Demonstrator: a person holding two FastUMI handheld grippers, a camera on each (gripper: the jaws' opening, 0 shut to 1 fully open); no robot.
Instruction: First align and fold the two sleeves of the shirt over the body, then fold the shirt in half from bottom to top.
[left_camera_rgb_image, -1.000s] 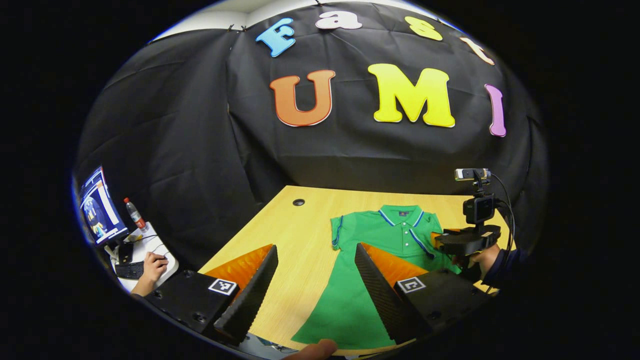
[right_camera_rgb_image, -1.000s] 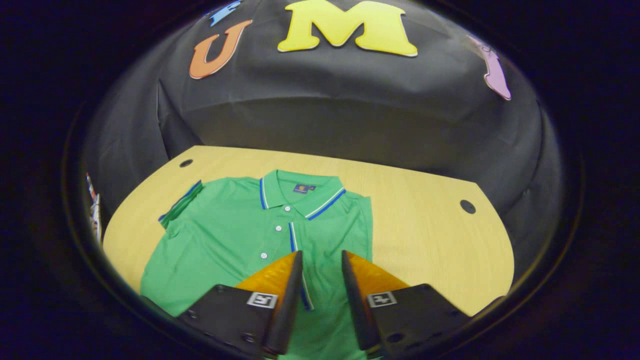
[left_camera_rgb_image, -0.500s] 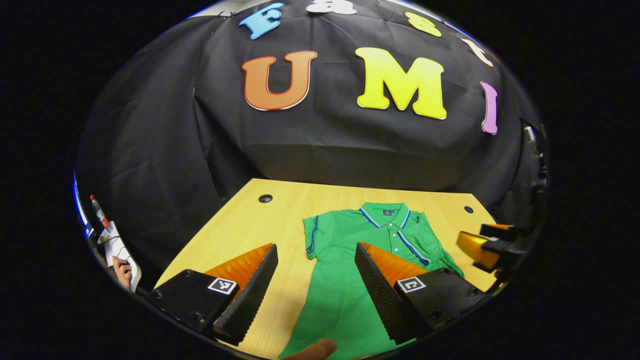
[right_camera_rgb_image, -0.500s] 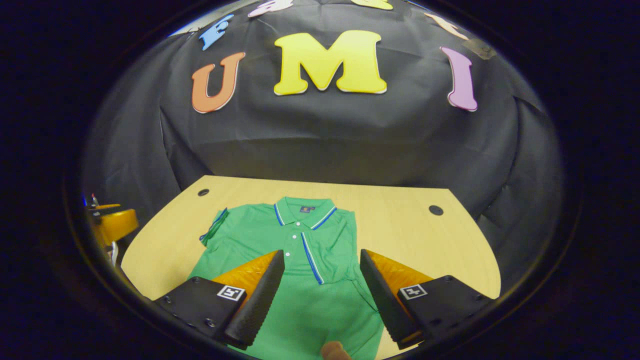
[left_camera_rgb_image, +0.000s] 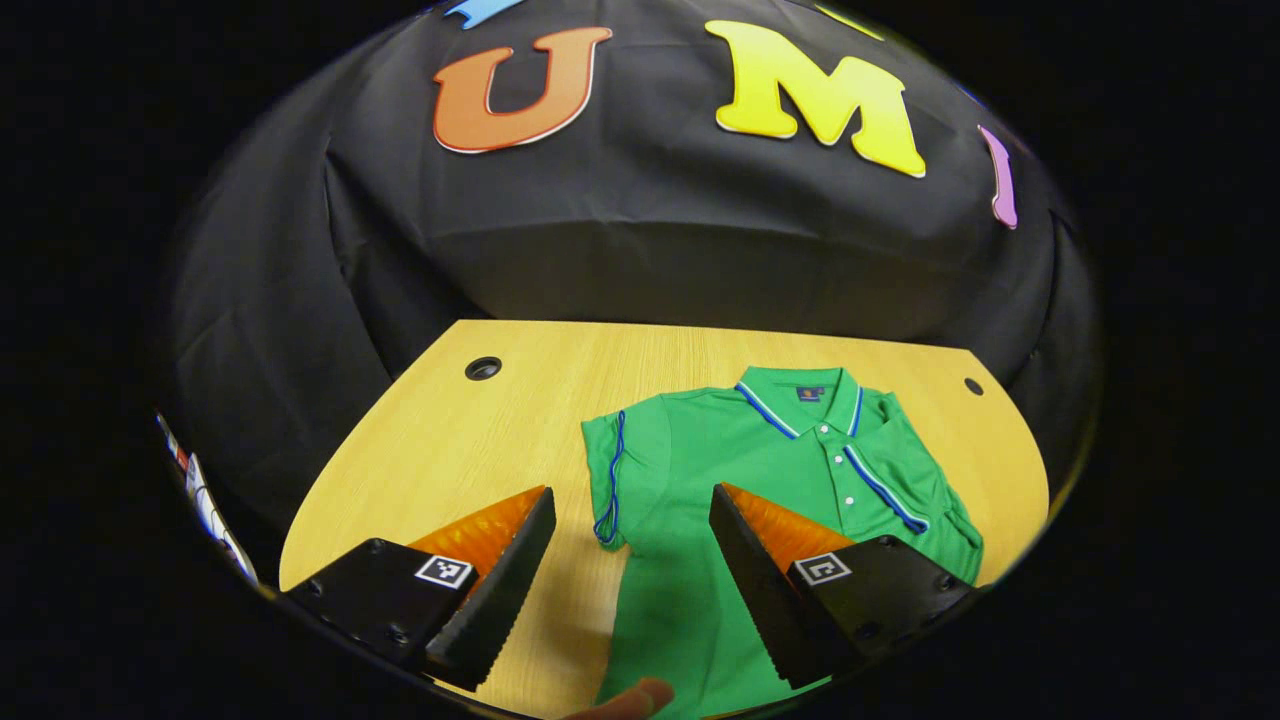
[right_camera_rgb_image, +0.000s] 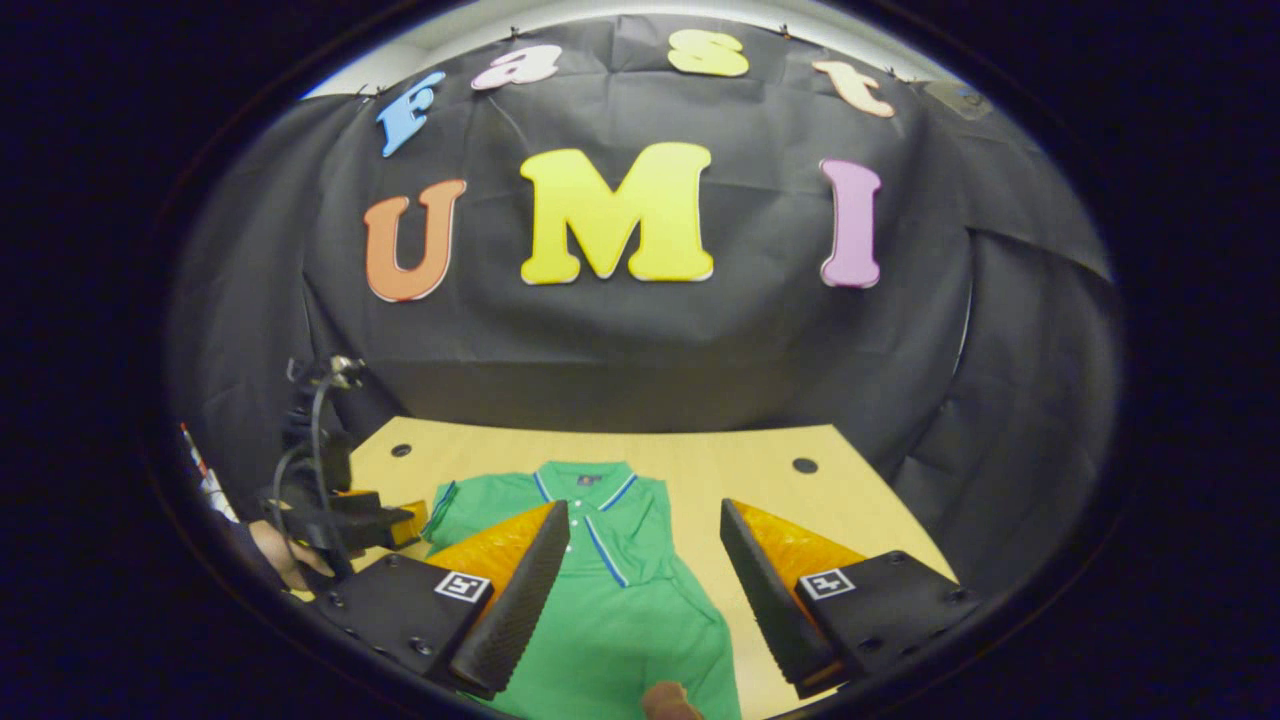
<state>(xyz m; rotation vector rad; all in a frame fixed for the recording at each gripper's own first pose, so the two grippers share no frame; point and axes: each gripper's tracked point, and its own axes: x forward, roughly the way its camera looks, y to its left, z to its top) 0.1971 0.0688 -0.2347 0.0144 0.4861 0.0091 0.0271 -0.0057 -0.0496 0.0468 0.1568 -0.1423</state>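
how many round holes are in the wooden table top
2: one hole near the table's far left corner, left of the shirt; the other hole at the far right, beyond the collar.

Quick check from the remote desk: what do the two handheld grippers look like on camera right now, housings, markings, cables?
The left gripper and right gripper each have two wedge-shaped fingers with ribbed inner faces on black angular housings, each bearing a small square black-and-white marker. In the right gripper view, the left gripper carries a black camera mount with looping black cables.

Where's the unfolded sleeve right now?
In the left gripper view the sleeve lies flat on the table, at the shirt's left edge, just ahead of the open left gripper.
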